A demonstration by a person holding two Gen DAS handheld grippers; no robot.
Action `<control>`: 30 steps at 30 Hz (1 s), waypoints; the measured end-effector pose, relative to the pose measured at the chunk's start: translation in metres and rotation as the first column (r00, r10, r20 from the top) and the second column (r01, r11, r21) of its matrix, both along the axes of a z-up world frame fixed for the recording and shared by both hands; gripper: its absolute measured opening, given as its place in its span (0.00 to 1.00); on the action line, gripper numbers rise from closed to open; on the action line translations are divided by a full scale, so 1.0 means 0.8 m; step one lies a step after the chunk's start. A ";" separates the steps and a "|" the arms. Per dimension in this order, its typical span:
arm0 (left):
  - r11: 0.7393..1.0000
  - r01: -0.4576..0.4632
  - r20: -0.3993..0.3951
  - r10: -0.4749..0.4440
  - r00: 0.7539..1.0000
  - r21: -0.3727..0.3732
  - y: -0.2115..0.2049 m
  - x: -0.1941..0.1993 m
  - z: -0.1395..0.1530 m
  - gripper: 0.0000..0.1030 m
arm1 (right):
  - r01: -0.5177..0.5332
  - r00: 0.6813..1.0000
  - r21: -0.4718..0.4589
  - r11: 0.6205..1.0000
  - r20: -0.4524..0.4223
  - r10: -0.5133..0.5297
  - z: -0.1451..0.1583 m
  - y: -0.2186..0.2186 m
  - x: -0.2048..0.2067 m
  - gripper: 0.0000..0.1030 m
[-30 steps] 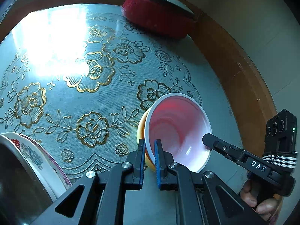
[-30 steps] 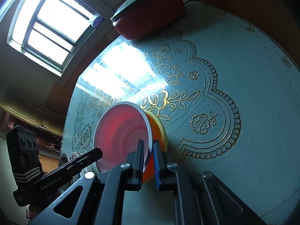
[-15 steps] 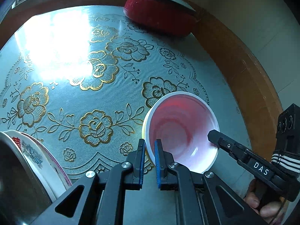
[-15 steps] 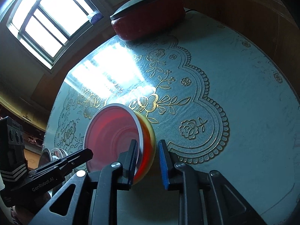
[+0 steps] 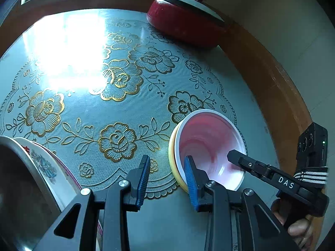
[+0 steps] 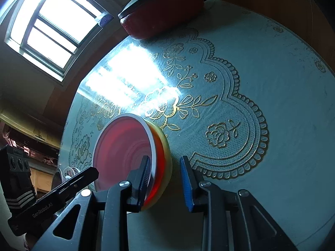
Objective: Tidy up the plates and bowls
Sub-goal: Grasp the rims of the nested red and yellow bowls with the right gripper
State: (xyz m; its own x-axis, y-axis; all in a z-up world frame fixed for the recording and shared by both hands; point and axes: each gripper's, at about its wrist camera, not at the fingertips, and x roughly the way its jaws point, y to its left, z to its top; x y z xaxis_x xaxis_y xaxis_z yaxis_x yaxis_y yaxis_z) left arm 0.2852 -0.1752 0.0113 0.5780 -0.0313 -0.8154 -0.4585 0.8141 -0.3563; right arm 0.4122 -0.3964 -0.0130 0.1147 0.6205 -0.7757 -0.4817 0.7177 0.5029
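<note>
Your nested pair, a white-rimmed pink plastic bowl (image 5: 209,146) seated inside a yellow-orange plastic bowl (image 5: 174,167), rests on the round table's pale blue lace-patterned cloth with gold roses (image 5: 117,108), toward the 4 o'clock edge in the left wrist view; both rims sit between spreading jaws. The left gripper (image 5: 167,179) is opening, its right pad inside the pink bowl and its left pad well outside, nothing pinched; the right gripper (image 6: 165,179) is opening too, one pad inside the pink wall, the other clear of the yellow-orange bowl (image 6: 162,167), so neither tool presses.

The risk, as I judge it, is on withdrawal; a pad inside the pink bowl (image 6: 123,150) could snag the rim as you pull back and tip or drag the pair toward the brown wooden table rim (image 5: 270,87) at 3 o'clock; lift straight out before moving sideways.

Around you: a red lidded pot (image 5: 186,21) at 1 o'clock, well apart; a stack of patterned white ceramic plates (image 5: 48,167) at 8 o'clock beside a dark metal vessel (image 5: 16,188), near the left gripper's flank; mind that when you swing left.
</note>
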 end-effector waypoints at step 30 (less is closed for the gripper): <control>0.986 0.076 0.006 -0.078 0.997 0.149 -0.045 -0.003 -0.015 0.21 | -0.032 0.999 -0.024 0.999 0.044 0.033 -0.002 -0.001 -0.022 0.23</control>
